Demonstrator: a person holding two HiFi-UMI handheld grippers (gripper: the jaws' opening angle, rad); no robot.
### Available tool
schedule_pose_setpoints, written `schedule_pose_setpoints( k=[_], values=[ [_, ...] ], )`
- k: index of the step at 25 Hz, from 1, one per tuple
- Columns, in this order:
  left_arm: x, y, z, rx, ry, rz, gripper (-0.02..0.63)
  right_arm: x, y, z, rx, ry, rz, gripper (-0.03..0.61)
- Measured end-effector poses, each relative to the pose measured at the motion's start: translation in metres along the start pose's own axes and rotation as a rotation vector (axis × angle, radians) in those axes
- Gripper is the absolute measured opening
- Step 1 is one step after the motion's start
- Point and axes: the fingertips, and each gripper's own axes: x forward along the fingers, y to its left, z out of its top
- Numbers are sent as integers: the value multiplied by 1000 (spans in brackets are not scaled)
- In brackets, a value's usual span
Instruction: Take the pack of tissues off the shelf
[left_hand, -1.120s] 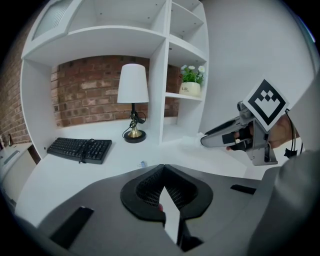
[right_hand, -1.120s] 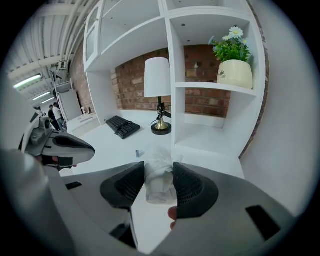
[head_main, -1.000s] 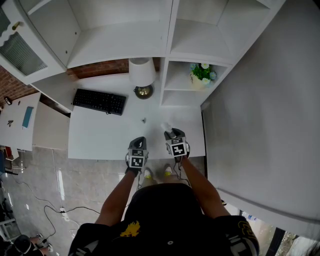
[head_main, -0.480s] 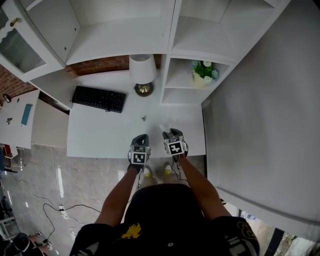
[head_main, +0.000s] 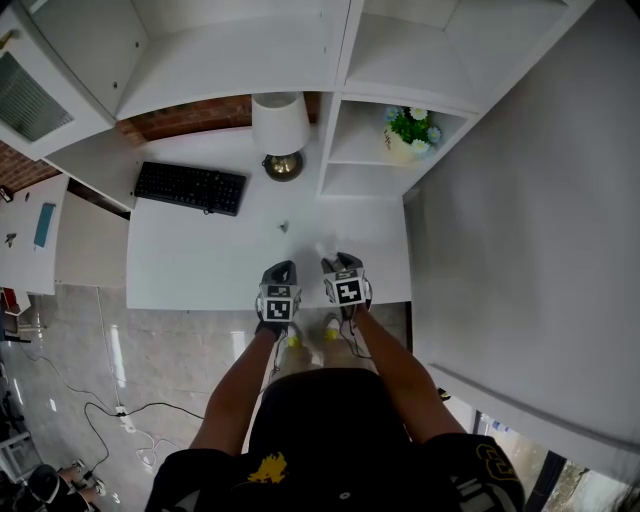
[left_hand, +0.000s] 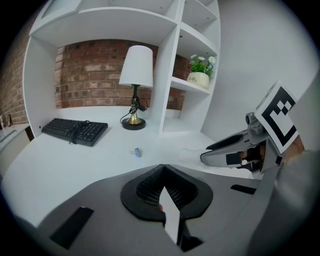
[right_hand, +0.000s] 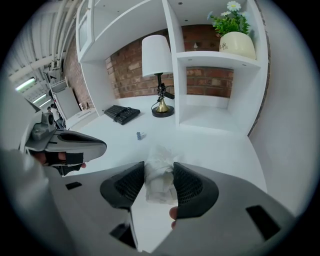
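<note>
The right gripper (right_hand: 159, 164) pinches the pack of tissues (right_hand: 160, 182) between its two fingers, which press on its sides, and holds it over the front part of the white desk (head_main: 200, 262), well away from the shelf with the flower pot (head_main: 410, 132). The left gripper (left_hand: 162, 169) hangs just beside it with its fingers pressed together on nothing, with a keyboard (head_main: 190, 187) and a lamp (head_main: 280, 125) farther back on the desk.

It looked like a home study: a white bench (head_main: 200, 270) carried a keyboard (head_main: 190, 187) and a lamp (head_main: 279, 125), white shelves (head_main: 380, 60) above held a potted plant (head_main: 412, 128), and bare brick (left_hand: 90, 75) showed behind them.
</note>
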Motion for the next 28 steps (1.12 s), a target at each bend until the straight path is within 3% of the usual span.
schedule_pose_setpoints(
  k=[4,11,28],
  values=[
    [5,6,-7,-56,14,11,17,6,-3,-9,35,7,3,184],
    [7,11,-18,-83,40,16,17,11,-2,-14,64,2,8,186],
    [7,7,-30,-82,62,11,17,16,2,-29,60,43,10,189]
  ],
)
